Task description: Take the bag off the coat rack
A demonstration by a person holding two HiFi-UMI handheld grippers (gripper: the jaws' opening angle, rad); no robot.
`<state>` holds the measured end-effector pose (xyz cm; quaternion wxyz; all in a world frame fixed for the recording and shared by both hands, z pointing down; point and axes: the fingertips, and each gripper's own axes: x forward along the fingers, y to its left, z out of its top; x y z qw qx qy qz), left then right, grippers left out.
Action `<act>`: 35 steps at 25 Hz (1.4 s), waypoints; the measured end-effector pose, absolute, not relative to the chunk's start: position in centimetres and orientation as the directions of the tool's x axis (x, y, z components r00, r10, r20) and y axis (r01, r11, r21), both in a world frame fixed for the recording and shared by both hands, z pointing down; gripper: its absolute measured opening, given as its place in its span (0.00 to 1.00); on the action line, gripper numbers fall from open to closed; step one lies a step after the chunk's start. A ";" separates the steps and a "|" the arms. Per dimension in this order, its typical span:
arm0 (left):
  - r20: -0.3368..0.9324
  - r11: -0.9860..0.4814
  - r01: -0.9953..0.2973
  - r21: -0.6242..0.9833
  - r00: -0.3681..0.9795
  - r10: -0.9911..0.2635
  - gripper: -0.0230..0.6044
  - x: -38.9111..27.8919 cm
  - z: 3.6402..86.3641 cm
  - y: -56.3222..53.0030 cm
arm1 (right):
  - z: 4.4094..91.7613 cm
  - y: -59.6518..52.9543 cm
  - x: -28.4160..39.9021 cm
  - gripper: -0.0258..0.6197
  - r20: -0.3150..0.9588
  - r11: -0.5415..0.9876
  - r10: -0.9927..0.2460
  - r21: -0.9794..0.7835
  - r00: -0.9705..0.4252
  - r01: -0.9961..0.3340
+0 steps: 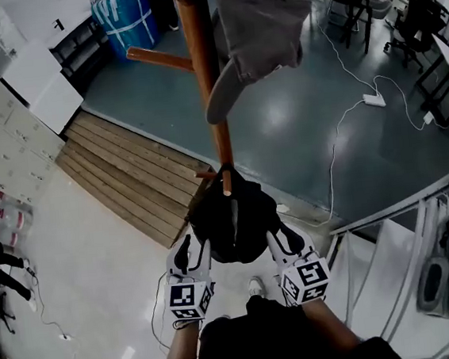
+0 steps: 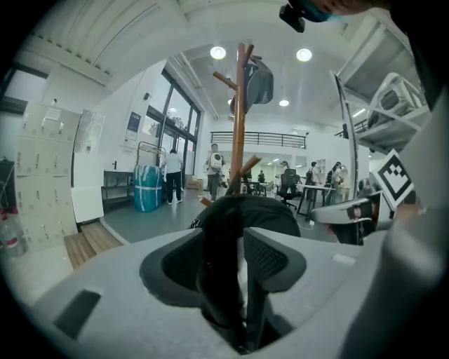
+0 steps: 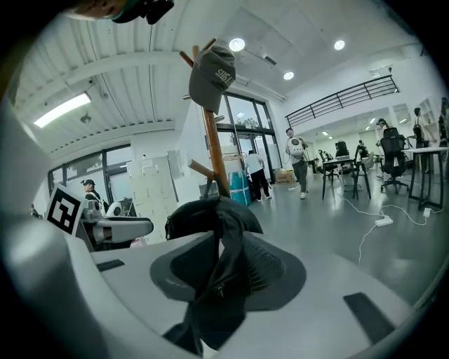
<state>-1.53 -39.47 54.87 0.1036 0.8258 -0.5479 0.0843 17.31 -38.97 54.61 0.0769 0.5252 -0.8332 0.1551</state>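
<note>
- The black bag (image 1: 233, 223) hung low on the wooden coat rack (image 1: 204, 65), its top caught over a short peg (image 1: 227, 184) that stuck out from the pole.
- The person stood right up against the rack, with both tools raised to the bag, one on each side of it.
- The left gripper (image 1: 193, 248) was at the bag's left side. Its jaws stood apart with a fold of the black fabric running between them, and a pale gap showed beside the cloth, so nothing was clamped.
- The right gripper (image 1: 283, 240) was at the bag's right side. Its jaws also stood apart, and a bunched strip of the bag with a zip pull hung loosely between them, not squeezed.
- Higher up the pole, a grey cap (image 1: 260, 27) hung from an upper peg, well above the bag.
- A strip of wooden decking (image 1: 128, 177) lay on the floor left of the rack.
- A white power strip (image 1: 374, 100) with its cable lay on the grey floor off to the right.
- A blue wrapped bundle (image 1: 124, 18) stood farther back, near a dark shelf.
</note>
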 end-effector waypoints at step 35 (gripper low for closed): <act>0.341 -0.334 -0.942 0.003 0.315 -0.886 0.29 -2.5 58.8 -46.3 | 58.5 -45.7 18.4 0.28 0.336 0.436 -0.814 -0.183 -0.473 -0.881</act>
